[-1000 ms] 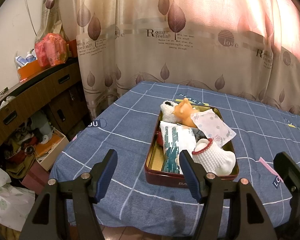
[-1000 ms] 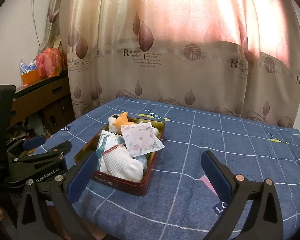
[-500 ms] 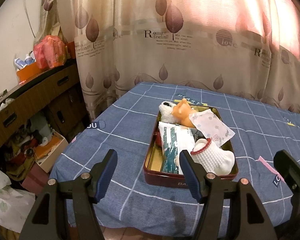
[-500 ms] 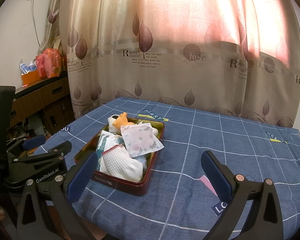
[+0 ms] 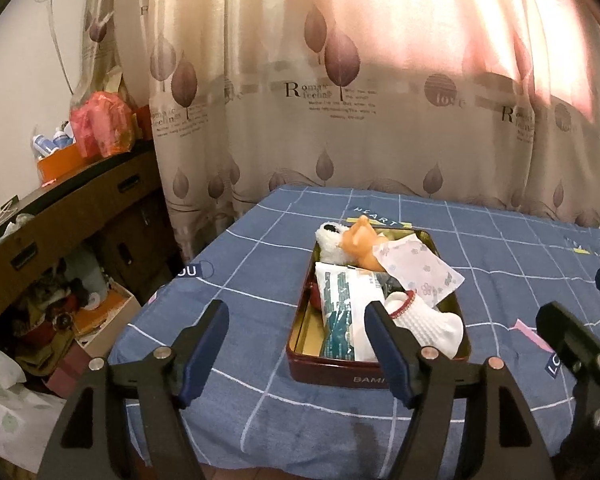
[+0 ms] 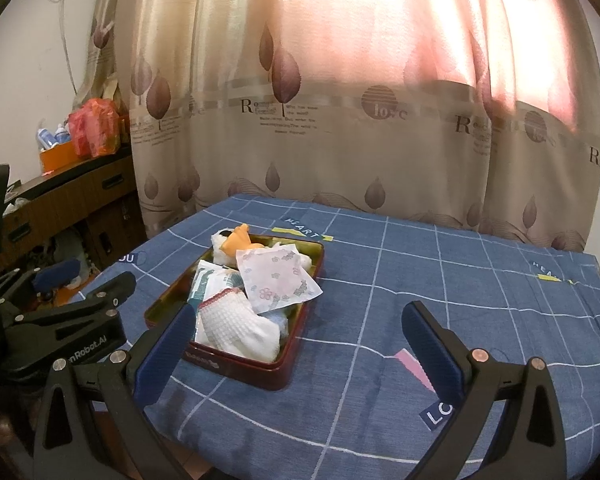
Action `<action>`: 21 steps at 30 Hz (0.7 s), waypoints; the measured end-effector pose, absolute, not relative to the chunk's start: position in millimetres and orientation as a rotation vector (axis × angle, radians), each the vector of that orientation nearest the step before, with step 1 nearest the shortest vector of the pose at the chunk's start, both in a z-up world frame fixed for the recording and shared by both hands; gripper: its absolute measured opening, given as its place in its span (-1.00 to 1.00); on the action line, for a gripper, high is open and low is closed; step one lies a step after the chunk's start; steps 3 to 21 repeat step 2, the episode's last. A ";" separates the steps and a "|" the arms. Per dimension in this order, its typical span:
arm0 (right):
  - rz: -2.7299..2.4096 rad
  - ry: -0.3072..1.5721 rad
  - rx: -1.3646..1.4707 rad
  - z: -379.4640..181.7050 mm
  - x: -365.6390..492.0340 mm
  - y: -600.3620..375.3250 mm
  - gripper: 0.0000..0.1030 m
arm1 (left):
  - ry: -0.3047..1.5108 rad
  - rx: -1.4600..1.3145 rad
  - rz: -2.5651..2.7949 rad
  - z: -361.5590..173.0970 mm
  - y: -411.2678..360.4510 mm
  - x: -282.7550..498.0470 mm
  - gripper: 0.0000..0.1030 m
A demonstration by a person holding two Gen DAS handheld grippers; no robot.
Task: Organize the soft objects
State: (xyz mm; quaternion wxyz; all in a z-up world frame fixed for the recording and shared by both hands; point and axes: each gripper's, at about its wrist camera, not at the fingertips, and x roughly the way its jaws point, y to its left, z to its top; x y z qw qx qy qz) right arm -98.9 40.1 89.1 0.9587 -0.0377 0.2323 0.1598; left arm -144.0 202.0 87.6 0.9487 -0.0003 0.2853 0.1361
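Note:
A dark red tin tray (image 5: pixel 332 374) (image 6: pixel 236 364) sits on the blue checked tablecloth. It holds a white sock (image 5: pixel 424 324) (image 6: pixel 236 328), a white and teal packet (image 5: pixel 340 300) (image 6: pixel 208 280), a flowered pouch (image 5: pixel 416 268) (image 6: pixel 276 280), an orange plush toy (image 5: pixel 360 240) (image 6: pixel 240 240) and a white fluffy item (image 5: pixel 330 242). My left gripper (image 5: pixel 296 350) is open and empty, short of the tray's near left corner. My right gripper (image 6: pixel 300 350) is open and empty, near the tray's right side.
The tablecloth (image 6: pixel 460 300) covers a table with a curtain (image 6: pixel 340 100) close behind. A wooden cabinet (image 5: pixel 60 216) with boxes and clutter on the floor (image 5: pixel 60 312) stands to the left. The table's near edge (image 5: pixel 260 448) is just ahead of both grippers.
Both grippers have tilted slightly upward, so the tray sits lower in each view. Nothing in the tray has moved.

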 end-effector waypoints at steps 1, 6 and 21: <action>0.319 0.473 -0.070 88.6 -97.6 37.1 0.99 | 0.583 0.000 0.267 88.0 201.0 -144.0 0.43; 0.315 0.476 -0.066 88.0 -96.0 34.4 0.99 | 0.587 -0.008 0.258 88.6 200.6 -144.1 0.43; 0.315 0.476 -0.066 88.0 -96.0 34.4 0.99 | 0.587 -0.008 0.258 88.6 200.6 -144.1 0.43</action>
